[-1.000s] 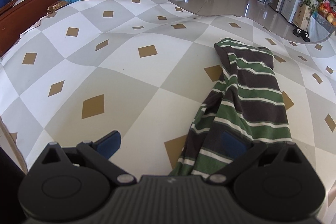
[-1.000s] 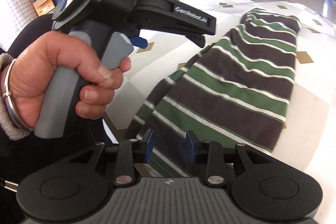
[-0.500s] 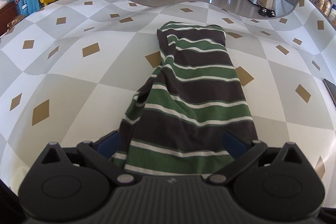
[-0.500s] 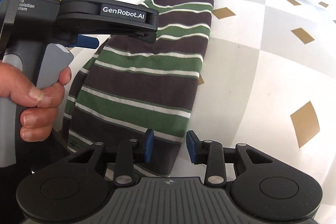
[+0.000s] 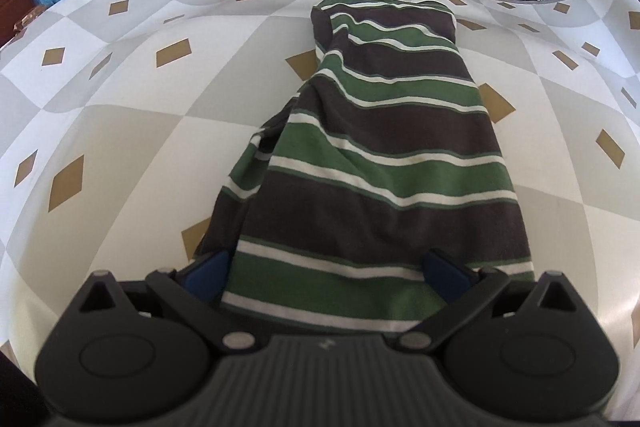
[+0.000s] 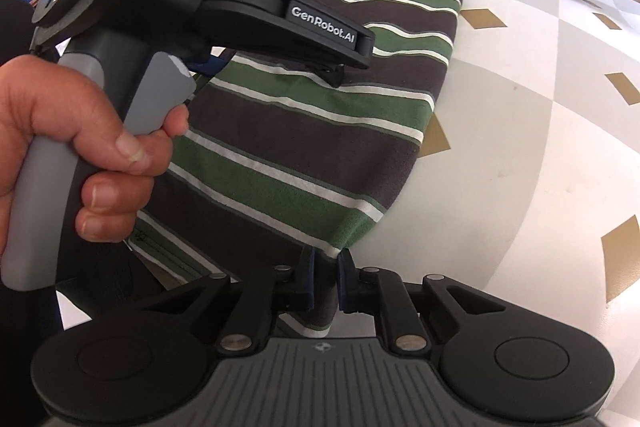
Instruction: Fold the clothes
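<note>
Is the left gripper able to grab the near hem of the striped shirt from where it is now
Probably yes. The left gripper stands open with the near hem of the striped shirt lying between its fingers, nothing covering it. The right gripper pinches the other corner, clear of it.

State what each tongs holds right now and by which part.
The right tongs have just closed on the striped garment, pinching its near right corner. The left tongs stand wide open over its near hem, gripping nothing.

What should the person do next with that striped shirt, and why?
Probably close the left gripper on the near hem. The right gripper has just closed on the striped shirt at its near corner, while the left one's pads stand wide apart around the hem.
</note>
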Demonstrator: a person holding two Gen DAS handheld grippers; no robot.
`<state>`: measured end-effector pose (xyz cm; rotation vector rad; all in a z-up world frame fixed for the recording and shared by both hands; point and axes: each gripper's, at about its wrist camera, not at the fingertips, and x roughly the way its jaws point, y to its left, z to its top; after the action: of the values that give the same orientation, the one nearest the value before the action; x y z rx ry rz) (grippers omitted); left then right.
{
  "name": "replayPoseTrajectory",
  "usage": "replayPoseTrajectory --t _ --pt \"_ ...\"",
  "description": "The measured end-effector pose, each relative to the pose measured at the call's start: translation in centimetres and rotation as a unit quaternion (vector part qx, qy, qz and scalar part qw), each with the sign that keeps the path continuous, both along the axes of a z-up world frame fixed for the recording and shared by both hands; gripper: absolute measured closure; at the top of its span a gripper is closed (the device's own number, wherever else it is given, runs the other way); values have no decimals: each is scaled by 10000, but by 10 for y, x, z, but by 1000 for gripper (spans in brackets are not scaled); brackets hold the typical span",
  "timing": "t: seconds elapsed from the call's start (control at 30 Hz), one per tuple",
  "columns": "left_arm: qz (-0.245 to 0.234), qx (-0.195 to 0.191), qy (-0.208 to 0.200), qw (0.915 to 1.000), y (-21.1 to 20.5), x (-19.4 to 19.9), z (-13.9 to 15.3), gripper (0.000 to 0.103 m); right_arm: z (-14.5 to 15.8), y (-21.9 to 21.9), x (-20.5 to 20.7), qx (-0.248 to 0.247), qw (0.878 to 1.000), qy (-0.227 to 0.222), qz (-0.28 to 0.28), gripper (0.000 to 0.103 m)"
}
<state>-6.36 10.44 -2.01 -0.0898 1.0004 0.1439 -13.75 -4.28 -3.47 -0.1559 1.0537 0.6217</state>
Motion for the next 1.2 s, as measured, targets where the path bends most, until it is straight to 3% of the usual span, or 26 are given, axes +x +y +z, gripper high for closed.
replayPoseTrajectory --t 0.13,0.23,0.33,0.57,0.83,1.2 --pt "303 33 42 9995 11 2 0 0 0 6 -2 116 9995 97 287 90" --pt "499 15 60 9987 20 3 1 0 12 -3 5 277 9996 15 109 89" --pt "652 -11 92 9978 26 2 3 0 24 -14 14 460 9988 -96 -136 81" --pt "716 -28 109 9974 28 0 6 0 45 -30 49 510 9970 -337 -470 78" --pt "633 276 -114 9975 21 1 12 0 47 -27 85 469 9971 -360 -489 73" --pt "639 131 -139 9978 24 9 8 0 46 -17 146 609 9956 -396 -584 69"
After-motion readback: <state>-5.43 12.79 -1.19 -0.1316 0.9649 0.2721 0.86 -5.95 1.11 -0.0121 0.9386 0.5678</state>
